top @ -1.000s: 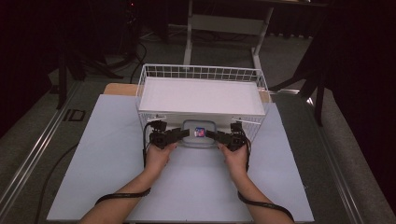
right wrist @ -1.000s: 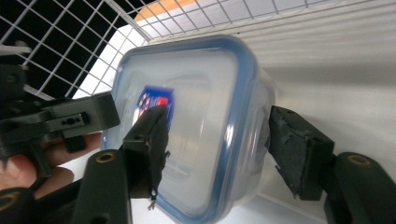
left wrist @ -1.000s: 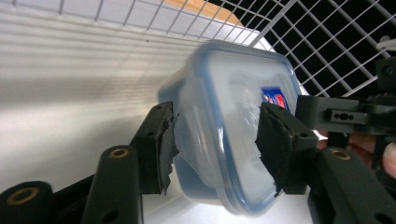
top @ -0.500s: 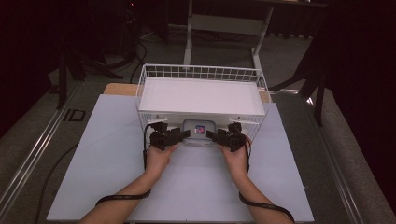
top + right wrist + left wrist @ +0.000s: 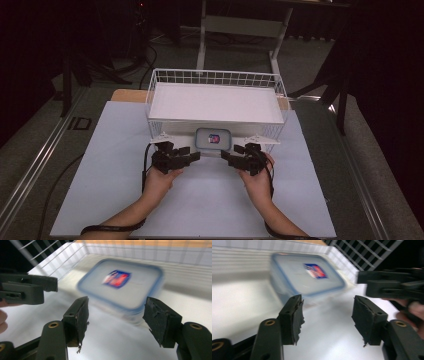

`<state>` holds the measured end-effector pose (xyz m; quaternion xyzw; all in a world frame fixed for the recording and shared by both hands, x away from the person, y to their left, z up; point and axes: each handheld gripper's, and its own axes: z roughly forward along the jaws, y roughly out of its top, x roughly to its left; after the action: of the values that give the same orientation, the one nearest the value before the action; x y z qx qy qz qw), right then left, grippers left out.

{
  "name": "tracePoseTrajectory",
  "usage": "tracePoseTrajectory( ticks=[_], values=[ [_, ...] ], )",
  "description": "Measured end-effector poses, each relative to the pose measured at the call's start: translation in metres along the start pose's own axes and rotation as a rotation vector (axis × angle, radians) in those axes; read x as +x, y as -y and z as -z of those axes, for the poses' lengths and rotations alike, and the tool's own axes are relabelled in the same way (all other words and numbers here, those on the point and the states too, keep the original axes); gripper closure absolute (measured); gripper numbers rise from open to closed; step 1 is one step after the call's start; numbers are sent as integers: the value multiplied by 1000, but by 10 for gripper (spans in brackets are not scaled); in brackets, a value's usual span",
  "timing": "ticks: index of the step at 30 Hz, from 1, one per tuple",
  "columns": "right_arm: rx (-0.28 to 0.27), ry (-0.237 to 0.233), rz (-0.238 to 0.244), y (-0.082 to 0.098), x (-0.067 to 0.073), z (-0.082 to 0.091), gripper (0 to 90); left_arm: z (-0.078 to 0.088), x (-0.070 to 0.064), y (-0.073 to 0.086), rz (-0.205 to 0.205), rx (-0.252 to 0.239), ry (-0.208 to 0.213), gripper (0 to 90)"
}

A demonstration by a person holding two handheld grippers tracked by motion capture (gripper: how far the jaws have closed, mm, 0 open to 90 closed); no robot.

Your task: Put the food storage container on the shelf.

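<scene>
Table (image 5: 125, 200): white sheet, wire basket (image 5: 215, 80) at its far edge.
Room: dark.
Box (image 5: 213, 138): blurred in both gripper views.
Left tool (image 5: 192, 156): jaws just opening, empty.
Right tool (image 5: 228, 155): open, empty.

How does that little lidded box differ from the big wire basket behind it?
The lidded box is small and solid-walled, with a blue-edged lid and a red-and-blue label; the wire basket is far larger, open-topped, made of white mesh. The lidded box sits directly on the white table; the wire basket holds a white sheet inside. Both are rectangular with rounded corners, and neither is gripped now.
</scene>
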<state>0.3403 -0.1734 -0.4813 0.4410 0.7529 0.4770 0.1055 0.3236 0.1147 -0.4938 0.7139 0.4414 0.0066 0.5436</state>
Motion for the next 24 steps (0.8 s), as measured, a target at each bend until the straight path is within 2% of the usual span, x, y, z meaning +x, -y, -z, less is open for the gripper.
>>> tracePoseTrajectory(
  ticks=[2, 4, 5, 7, 8, 9, 10, 11, 13, 15, 17, 18, 21, 24],
  values=[
    [10, -29, 15, 3, 7, 1, 425, 8, -6, 4, -34, -2, 27, 408],
    [23, -31, 39, 6, 12, 0, 456, 16, -10, 8, -55, 5, 38, 408],
    [31, -29, 47, 7, 15, -1, 515, 20, -11, 9, -60, 4, 48, 407],
    [55, -36, 65, 9, 20, -5, 577, 26, -12, 10, -58, 1, 63, 347],
    [58, -34, 69, 10, 21, -6, 641, 33, -10, 13, -44, -14, 101, 332],
    [67, -40, 69, 11, 22, -8, 683, 36, -9, 14, -38, -6, 129, 296],
    [78, -44, 72, 12, 23, -11, 697, 38, -9, 15, -28, 0, 123, 271],
    [84, -41, 71, 12, 23, -14, 742, 40, -9, 16, -26, 1, 113, 268],
    [85, -51, 69, 14, 23, -18, 834, 42, -9, 17, -30, -2, 109, 201],
    [97, -48, 73, 15, 24, -25, 898, 47, -8, 23, -65, 0, 79, 146],
    [102, -35, 89, 15, 26, -29, 899, 48, -7, 29, -71, -14, 75, 37],
    [107, -30, 95, 15, 27, -32, 900, 49, -7, 32, -84, -9, 57, 10],
    [118, -21, 104, 15, 28, -39, 900, 51, -6, 38, -121, -20, 1, 10],
    [126, -22, 89, 15, 27, -46, 900, 52, -7, 41, -165, -39, -24, 10]
  ],
)
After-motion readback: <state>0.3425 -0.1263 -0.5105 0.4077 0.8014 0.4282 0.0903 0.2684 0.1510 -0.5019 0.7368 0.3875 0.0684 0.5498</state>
